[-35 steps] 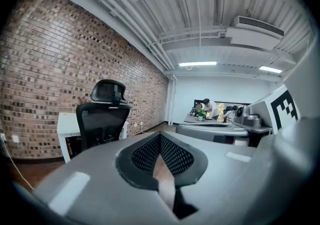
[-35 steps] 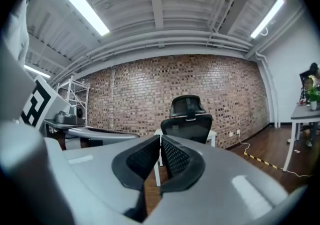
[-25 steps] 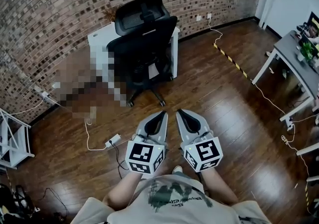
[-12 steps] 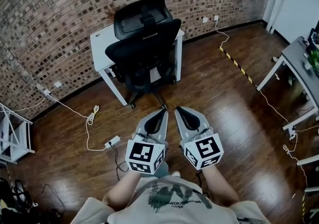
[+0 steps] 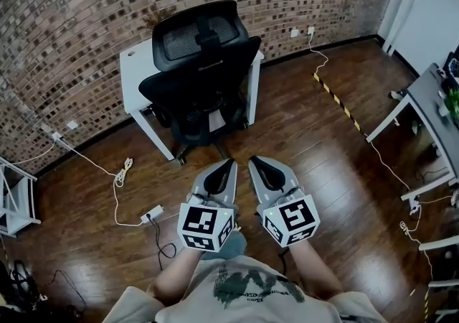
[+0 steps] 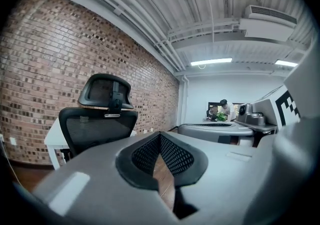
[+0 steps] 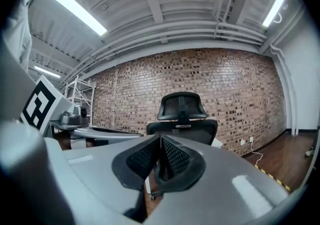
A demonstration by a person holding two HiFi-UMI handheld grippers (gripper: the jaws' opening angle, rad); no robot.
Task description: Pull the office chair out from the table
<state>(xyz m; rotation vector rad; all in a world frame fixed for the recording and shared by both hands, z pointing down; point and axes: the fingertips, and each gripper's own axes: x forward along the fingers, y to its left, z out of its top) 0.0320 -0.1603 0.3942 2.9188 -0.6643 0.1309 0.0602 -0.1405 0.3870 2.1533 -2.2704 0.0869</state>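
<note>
**Closing in on chair, no grip yet**

Vs 1 s ago the chair looks bigger and nearer in the head view: the person has walked toward it, carrying both claws fwd. The chair itself hasn't budged, its seat tucked under the white tabletop at the far brick wall. So the pull hasn't started; this is prob. the approach. Left claw and right claw are held side by side, roughly level, pointing at the chair back, well short of it. Both claws are closed tight, nothing between the jaws.

Black office chair (upright) under white table
</note>
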